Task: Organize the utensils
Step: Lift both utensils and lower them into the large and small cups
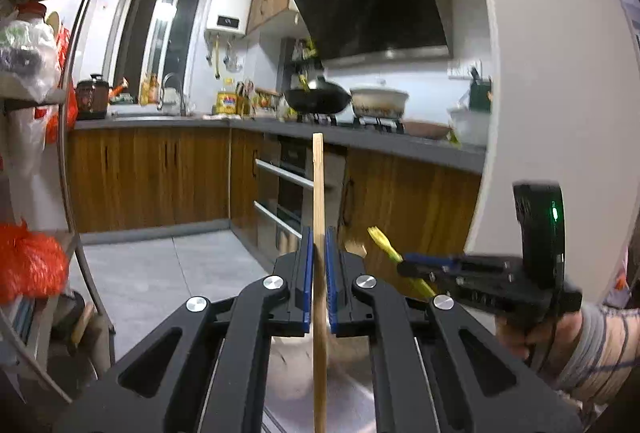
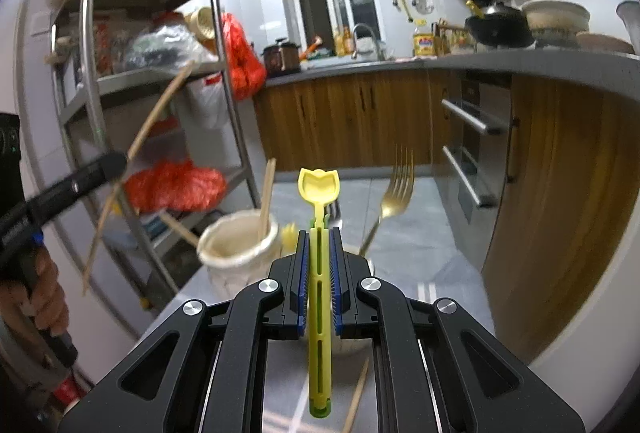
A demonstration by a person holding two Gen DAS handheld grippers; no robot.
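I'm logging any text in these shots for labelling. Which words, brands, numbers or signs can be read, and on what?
None can be read for certain.
Water heater display: lit characters, too small to read.
Oil bottle label: red and blue print, blurred.
Boxes on the shelf: coloured print, blurred.
The chopstick in the left gripper and the yellow spoon in the right gripper show no print.

Holder and chopstick on the table before us

We see a grey table (image 2: 192, 285) bearing a cream ceramic utensil holder (image 2: 236, 253), a second pale holder (image 2: 352, 343) beside it, and one loose wooden chopstick (image 2: 357, 397) lying flat near our edge.
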